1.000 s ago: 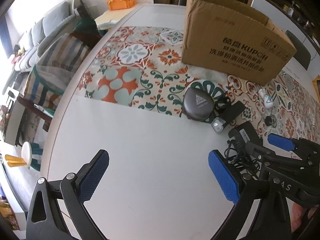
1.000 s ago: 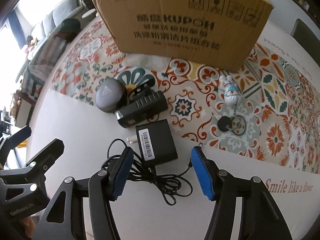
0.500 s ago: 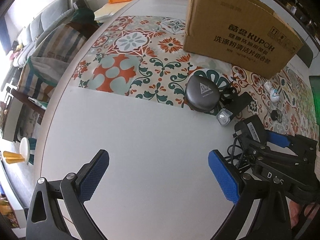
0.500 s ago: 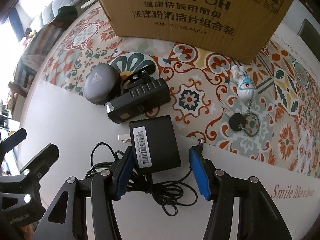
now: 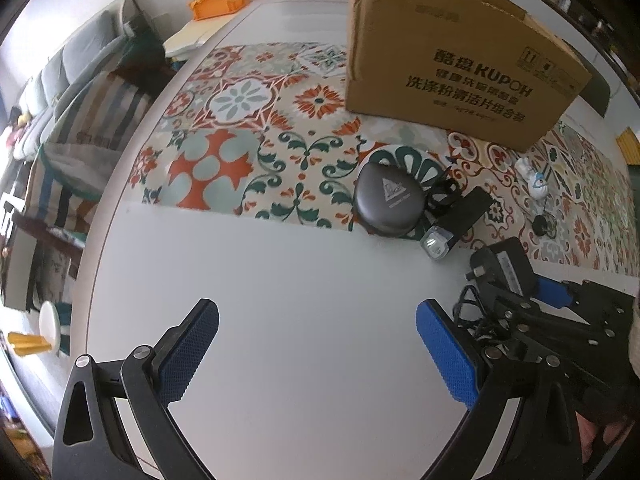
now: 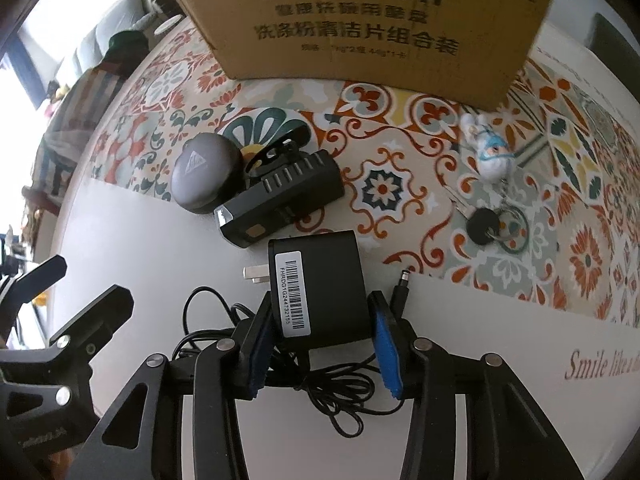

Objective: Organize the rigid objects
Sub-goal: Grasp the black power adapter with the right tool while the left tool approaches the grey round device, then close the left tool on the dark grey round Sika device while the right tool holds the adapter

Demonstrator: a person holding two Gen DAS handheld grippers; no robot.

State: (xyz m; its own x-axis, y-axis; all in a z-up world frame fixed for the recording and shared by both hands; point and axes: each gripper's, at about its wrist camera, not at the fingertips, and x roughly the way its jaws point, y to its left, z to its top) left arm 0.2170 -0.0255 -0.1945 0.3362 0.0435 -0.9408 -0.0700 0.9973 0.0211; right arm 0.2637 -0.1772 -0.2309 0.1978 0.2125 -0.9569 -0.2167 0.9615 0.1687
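Observation:
A black power adapter (image 6: 320, 280) with a barcode label lies on the white table, its thin cable (image 6: 332, 380) tangled beneath my right gripper (image 6: 320, 340). The right jaws are closing, and both blue pads touch the adapter's sides. In the left wrist view the adapter (image 5: 506, 264) shows at the right gripper's (image 5: 528, 292) tips. My left gripper (image 5: 316, 352) hangs open over bare white table, nothing between its fingers. A dark round case (image 6: 206, 178) and a black finned light (image 6: 288, 196) lie just beyond the adapter.
A large cardboard box (image 6: 360, 20) stands at the back on the patterned tablecloth (image 6: 384, 188). A white figurine keychain (image 6: 490, 152) with a black-headed key (image 6: 486, 226) lies to the right. The table edge (image 5: 96, 264) curves at left, with a sofa (image 5: 60, 80) and chair beyond.
The right gripper's jaws have narrowed onto the adapter, which now sits deeper between the pads. The left gripper stays open in about the same place.

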